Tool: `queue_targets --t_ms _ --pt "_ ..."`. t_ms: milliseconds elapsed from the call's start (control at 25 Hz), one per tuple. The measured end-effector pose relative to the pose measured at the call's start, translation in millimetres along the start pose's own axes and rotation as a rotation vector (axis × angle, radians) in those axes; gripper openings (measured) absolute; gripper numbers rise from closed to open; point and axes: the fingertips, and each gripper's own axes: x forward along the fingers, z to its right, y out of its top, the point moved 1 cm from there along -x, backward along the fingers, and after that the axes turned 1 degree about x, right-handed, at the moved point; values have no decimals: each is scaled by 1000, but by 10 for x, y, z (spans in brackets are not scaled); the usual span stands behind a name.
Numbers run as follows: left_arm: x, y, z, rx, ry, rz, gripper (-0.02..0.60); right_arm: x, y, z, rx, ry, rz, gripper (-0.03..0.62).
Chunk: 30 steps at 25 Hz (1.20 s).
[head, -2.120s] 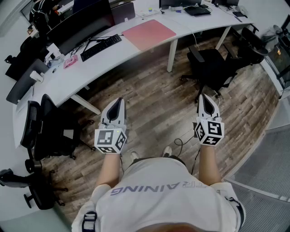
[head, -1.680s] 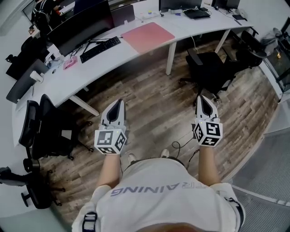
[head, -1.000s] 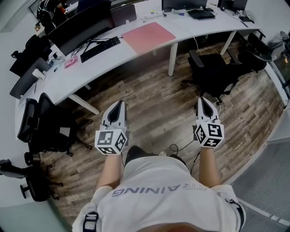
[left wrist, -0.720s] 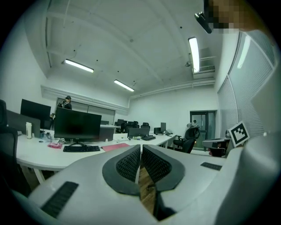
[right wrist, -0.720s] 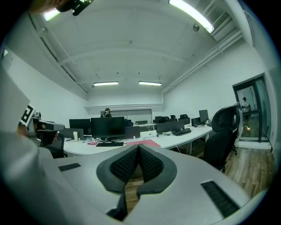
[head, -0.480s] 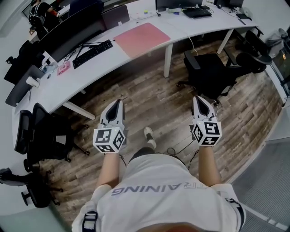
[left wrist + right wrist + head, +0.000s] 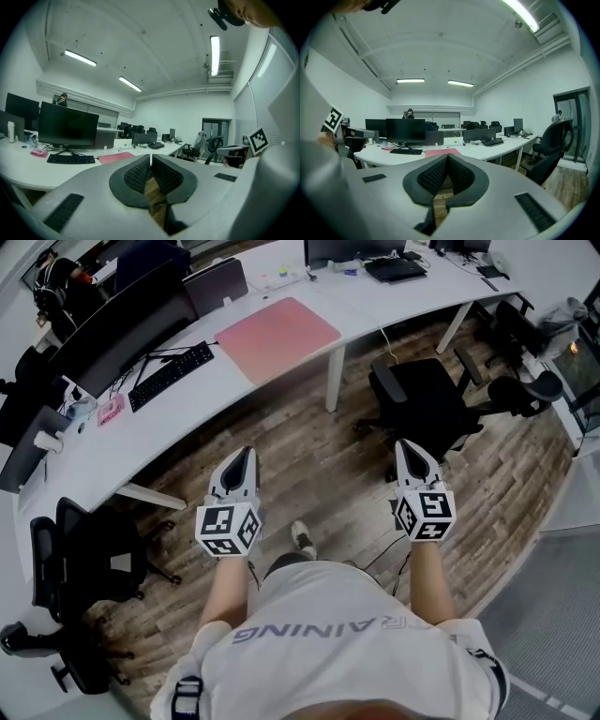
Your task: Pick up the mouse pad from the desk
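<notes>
A pink mouse pad (image 7: pixel 278 337) lies flat on the long white desk (image 7: pixel 178 418), well ahead of both grippers; it shows as a pink strip (image 7: pixel 116 157) in the left gripper view and as a small pink patch (image 7: pixel 441 152) in the right gripper view. My left gripper (image 7: pixel 245 455) is held over the wooden floor, shut with nothing in it. To its right, my right gripper (image 7: pixel 403 446) is level with it, also shut and empty. Both point toward the desk and stand apart from it.
A black keyboard (image 7: pixel 170 376) and a dark monitor (image 7: pixel 112 326) sit left of the pad. A black office chair (image 7: pixel 422 404) stands ahead of the right gripper, another chair (image 7: pixel 94 559) at the left. A desk leg (image 7: pixel 334 379) drops below the pad. A person sits at the far left.
The whole view has advanced toward the desk: the pad, keyboard and chair have come nearer and lower in the head view. Both grippers stay shut and side by side.
</notes>
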Motion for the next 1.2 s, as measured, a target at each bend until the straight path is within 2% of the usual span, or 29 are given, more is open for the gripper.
queue_targets --t_ms 160,440,720,1000,1200 --pt "338 86 -337 -52 -2 6 41 534 174 -63 -41 16 -11 23" --pt "917 129 -916 -68 10 -7 41 1389 296 -210 -74 40 -16 23" --pt "1403 176 -1150 -72 33 -36 41 1928 371 -68 -79 58 -31 23" --pt "1904 227 -1276 -64 122 -43 41 2685 409 187 -64 153 -16 23" --pt "2344 381 -1303 -60 201 -43 41 3291 587 473 -62 231 -5 23"
